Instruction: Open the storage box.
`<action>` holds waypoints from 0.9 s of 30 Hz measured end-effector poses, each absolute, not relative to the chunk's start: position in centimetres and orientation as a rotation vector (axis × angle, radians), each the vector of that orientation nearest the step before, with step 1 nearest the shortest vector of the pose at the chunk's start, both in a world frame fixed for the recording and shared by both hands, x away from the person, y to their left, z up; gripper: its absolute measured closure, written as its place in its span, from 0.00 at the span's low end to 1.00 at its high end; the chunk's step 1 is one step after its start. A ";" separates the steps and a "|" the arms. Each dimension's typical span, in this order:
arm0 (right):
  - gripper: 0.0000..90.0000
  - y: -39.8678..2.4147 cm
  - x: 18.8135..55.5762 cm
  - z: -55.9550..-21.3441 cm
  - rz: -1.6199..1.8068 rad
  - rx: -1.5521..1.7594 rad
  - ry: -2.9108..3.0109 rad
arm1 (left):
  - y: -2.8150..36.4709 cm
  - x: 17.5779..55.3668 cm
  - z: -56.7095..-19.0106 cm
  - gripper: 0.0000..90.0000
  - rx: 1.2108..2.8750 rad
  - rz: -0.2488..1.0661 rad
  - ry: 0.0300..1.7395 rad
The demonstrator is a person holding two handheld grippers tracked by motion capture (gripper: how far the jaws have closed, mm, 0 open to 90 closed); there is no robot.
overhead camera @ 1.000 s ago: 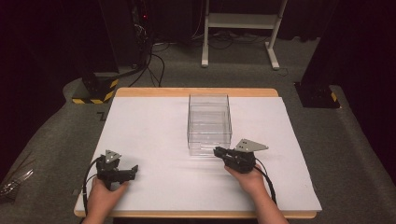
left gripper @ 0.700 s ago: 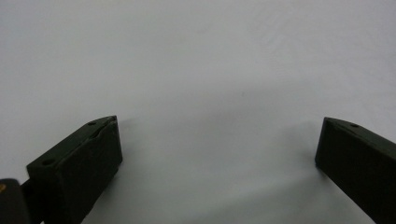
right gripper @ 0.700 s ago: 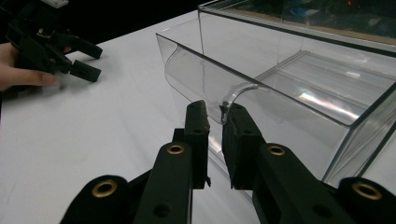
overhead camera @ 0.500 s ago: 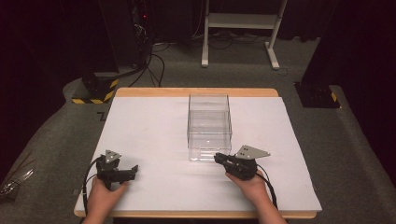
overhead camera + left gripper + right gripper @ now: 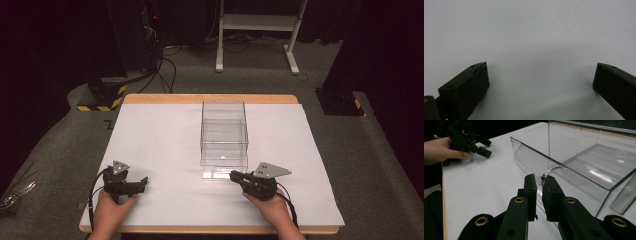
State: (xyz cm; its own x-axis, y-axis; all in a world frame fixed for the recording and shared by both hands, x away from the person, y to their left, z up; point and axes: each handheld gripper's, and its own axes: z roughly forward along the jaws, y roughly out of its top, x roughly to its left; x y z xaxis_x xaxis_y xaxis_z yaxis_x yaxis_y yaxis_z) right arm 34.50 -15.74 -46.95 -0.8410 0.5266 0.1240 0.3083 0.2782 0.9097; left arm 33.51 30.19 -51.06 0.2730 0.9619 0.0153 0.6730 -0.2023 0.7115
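Risk: right hand-held gripper (image 5: 538,182), jaws nearly closed and empty at the 6 o'clock wall of the clear bin (image 5: 224,131) mid-table, may nudge it; left hand-held gripper (image 5: 131,185) rests wide open.

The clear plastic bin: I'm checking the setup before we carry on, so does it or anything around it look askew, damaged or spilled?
Nothing stands out. The clear plastic bin stands upright and square on the white table cover, empty, with no visible cracks or spills. The right gripper is nearly shut at its near rim; the left gripper rests open on the cover.
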 end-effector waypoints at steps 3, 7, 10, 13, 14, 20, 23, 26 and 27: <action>0.91 -15.8 34.0 -47.0 1.596 0.774 2.353 | 30.2 33.5 -51.1 0.01 1.955 0.631 1.468; 0.91 -15.9 33.4 -47.0 1.589 0.761 2.363 | 30.2 33.5 -51.1 0.01 1.956 0.631 1.468; 0.91 -16.0 33.0 -47.0 1.584 0.757 2.372 | 30.2 33.5 -51.1 0.01 1.956 0.631 1.468; 0.91 -16.1 32.6 -47.2 1.584 0.760 2.379 | 30.2 33.5 -51.1 0.01 1.955 0.631 1.468; 0.91 -16.1 32.5 -47.2 1.583 0.762 2.383 | 30.2 33.5 -51.1 0.01 1.956 0.631 1.468; 0.91 -16.3 32.0 -47.2 1.590 0.760 2.391 | 30.2 33.5 -51.1 0.01 1.955 0.631 1.468; 0.91 -16.4 31.6 -47.3 1.596 0.760 2.391 | 30.2 33.5 -51.1 0.01 1.953 0.629 1.469; 0.91 -16.5 31.3 -47.3 1.600 0.757 2.393 | 30.2 33.5 -51.1 0.01 1.955 0.631 1.468; 0.91 -16.5 31.2 -47.3 1.602 0.757 2.394 | 30.2 33.5 -51.1 0.01 1.955 0.631 1.468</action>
